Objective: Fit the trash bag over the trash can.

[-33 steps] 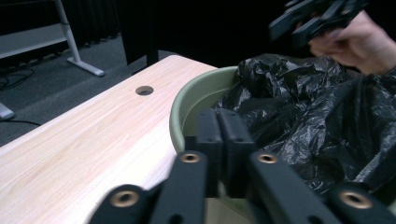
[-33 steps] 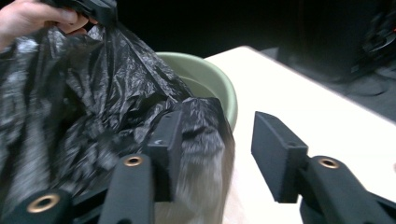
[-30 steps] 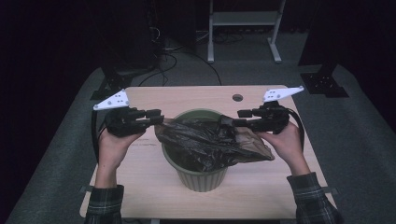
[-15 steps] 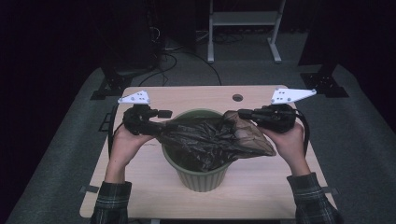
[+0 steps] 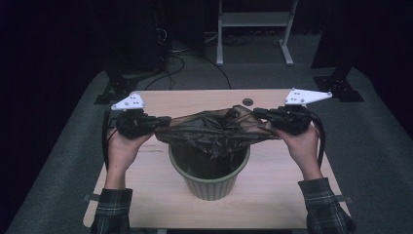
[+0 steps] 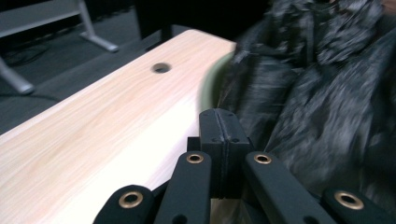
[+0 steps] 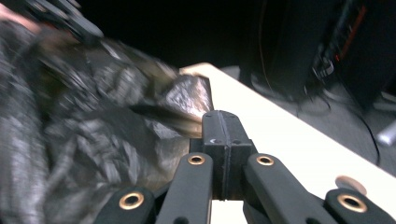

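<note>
A crumpled black plastic bag [image 5: 214, 129] hangs stretched between my two grippers, just above a green ribbed bin [image 5: 209, 178] at the middle of the wooden table [image 5: 156, 200]. My left gripper [image 5: 165, 120] is shut on the bag's left edge and my right gripper [image 5: 257, 113] on its right edge. In the left gripper view the jaws [image 6: 219, 116] are pressed together, with the bag [image 6: 317, 93] to their right and the bin's rim [image 6: 208, 86] beside them. In the right gripper view the shut jaws [image 7: 223, 119] pinch the bag [image 7: 93, 135] on their left.
A small round hole [image 5: 247, 102] lies near the table's far edge. Beyond the table, a grey metal frame [image 5: 253, 29] and cables stand on the dark floor. Black stands sit at both far corners. Bare tabletop lies left and right of the bin.
The bag has come up off the bin's rim and is pulled flatter between the grippers. The left gripper moved in toward the bin, then back out a little.
</note>
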`<action>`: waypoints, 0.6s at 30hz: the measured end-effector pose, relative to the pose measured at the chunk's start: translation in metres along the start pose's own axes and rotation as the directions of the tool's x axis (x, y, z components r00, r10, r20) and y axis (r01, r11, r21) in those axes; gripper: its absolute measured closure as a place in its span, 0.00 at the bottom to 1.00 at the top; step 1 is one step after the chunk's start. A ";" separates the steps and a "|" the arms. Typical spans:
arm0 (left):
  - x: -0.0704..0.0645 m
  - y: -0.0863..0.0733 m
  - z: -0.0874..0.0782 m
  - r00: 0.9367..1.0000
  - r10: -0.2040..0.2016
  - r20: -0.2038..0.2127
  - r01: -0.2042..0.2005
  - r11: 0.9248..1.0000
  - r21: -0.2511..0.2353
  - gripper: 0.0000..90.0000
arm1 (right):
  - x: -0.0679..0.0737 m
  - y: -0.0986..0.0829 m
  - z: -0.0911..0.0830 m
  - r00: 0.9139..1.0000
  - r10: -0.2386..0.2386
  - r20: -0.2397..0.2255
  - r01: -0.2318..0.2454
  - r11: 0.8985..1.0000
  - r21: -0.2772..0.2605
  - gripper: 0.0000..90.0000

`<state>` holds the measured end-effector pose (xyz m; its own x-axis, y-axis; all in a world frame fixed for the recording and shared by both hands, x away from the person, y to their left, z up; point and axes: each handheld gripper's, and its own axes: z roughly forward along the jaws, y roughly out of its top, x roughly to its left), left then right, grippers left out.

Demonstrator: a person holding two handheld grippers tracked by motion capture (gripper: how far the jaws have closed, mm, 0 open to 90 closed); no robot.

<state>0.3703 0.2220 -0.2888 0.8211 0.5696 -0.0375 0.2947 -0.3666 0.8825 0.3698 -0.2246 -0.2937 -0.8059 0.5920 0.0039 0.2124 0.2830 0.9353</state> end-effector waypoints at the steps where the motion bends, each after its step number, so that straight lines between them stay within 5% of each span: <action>1: 0.004 -0.003 0.000 1.000 -0.013 -0.005 0.013 1.000 0.008 1.00 | -0.002 -0.002 0.004 1.000 0.005 0.006 -0.005 1.000 0.014 1.00; 5: 0.016 -0.021 0.007 0.997 -0.059 -0.052 0.060 0.998 0.023 1.00 | -0.013 -0.022 0.025 0.998 0.038 0.052 -0.042 0.995 0.092 1.00; 11: 0.026 -0.040 0.021 0.993 -0.091 -0.072 0.098 0.991 0.094 1.00 | -0.022 -0.047 0.047 0.995 0.082 0.055 -0.090 0.981 0.169 1.00; 14: 0.026 -0.052 0.023 0.992 -0.105 -0.074 0.115 0.983 0.142 1.00 | -0.021 -0.058 0.049 0.994 0.089 0.064 -0.100 0.974 0.202 1.00; 17: 0.026 -0.061 0.021 0.991 -0.123 -0.050 0.129 0.984 0.124 1.00 | -0.021 -0.073 0.045 0.993 0.111 0.049 -0.119 0.971 0.209 1.00; 18: 0.026 -0.062 0.020 0.991 -0.123 -0.052 0.129 0.984 0.124 1.00 | -0.023 -0.074 0.040 0.991 0.128 0.048 -0.135 0.973 0.189 0.88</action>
<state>0.3834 0.2448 -0.3538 0.7519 0.6481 -0.1211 0.4560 -0.3786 0.8054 0.3941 -0.2292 -0.3774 -0.7444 0.6591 0.1067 0.4200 0.3381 0.8422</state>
